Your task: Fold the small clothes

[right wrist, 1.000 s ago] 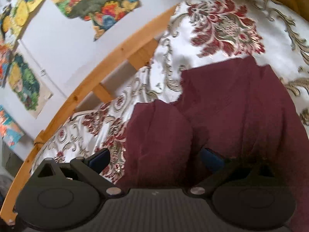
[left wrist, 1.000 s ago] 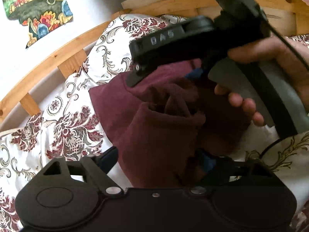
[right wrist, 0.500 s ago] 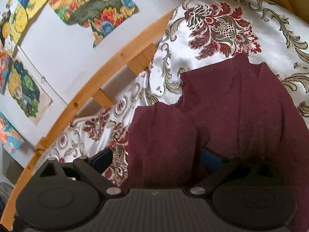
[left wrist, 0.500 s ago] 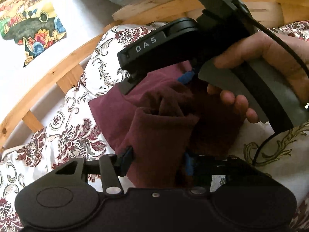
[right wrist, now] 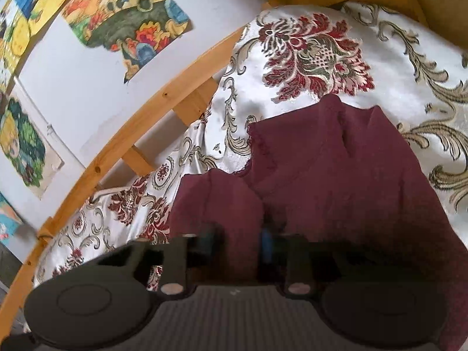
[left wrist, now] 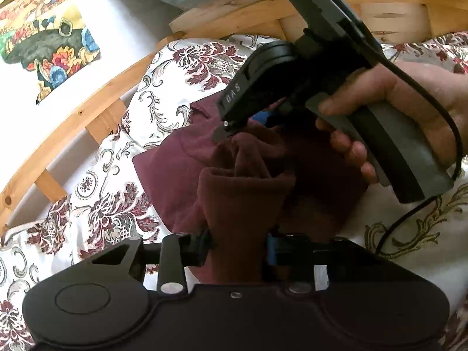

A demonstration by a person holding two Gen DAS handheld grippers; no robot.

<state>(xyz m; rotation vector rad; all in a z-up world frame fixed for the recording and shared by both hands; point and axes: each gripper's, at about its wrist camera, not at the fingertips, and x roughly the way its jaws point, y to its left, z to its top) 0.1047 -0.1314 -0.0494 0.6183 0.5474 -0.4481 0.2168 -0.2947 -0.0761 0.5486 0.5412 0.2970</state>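
Both grippers, left (left wrist: 238, 244) and right (right wrist: 239, 241), have pinched closed on bunched folds of the soft maroon cloth (right wrist: 336, 175) on the floral bedspread (right wrist: 316, 49).

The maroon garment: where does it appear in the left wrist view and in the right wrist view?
Left wrist view: the maroon garment fills the centre, pinched in the left gripper below.
Right wrist view: it covers the centre and lower right, pinched in the right gripper.
Shared landmark: the curved wooden rail beside the floral bedspread.
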